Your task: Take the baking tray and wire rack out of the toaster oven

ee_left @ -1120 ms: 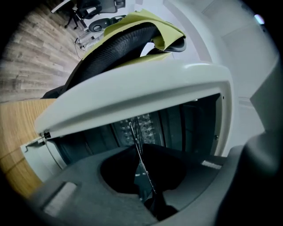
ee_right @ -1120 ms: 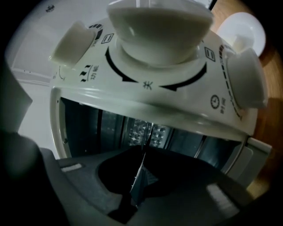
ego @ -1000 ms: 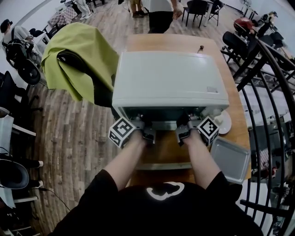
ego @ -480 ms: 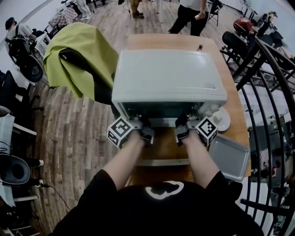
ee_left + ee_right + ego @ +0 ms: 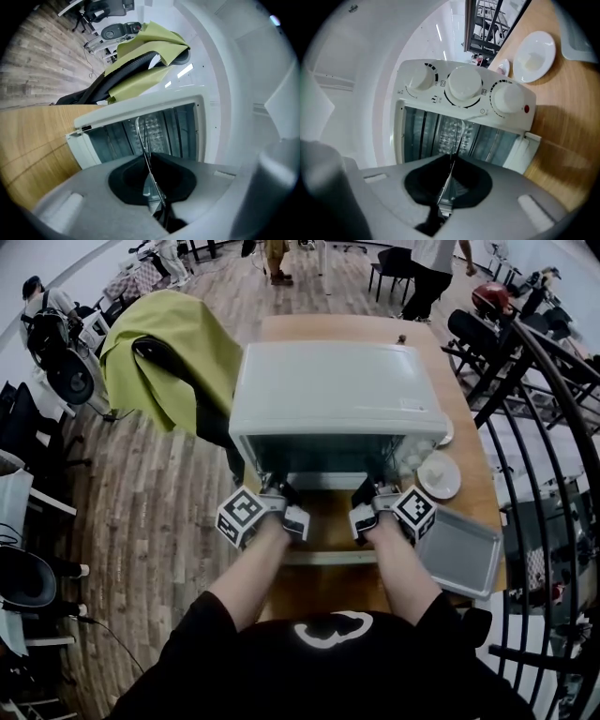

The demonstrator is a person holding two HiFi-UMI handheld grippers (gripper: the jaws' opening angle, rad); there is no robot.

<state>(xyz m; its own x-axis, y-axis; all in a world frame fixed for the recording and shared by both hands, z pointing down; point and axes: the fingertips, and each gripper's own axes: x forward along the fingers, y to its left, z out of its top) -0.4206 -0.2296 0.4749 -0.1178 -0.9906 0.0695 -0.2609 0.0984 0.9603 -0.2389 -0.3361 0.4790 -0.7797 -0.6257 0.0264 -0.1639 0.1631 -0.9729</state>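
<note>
left hand-held gripper (image 5: 152, 187) and right hand-held gripper (image 5: 447, 187) each pinch the front edge of the wire rack (image 5: 143, 136) at the 6 o'clock mouth of the toaster oven (image 5: 337, 390) — light, stiff, slick wire, likely best held wide apart and level.

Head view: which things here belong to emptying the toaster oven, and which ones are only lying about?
Belong to the job:
toaster oven
wire rack, clamped by left gripper and right gripper
baking tray, on the table

Lying about:
white saucer
green cloth, beside the table
</note>
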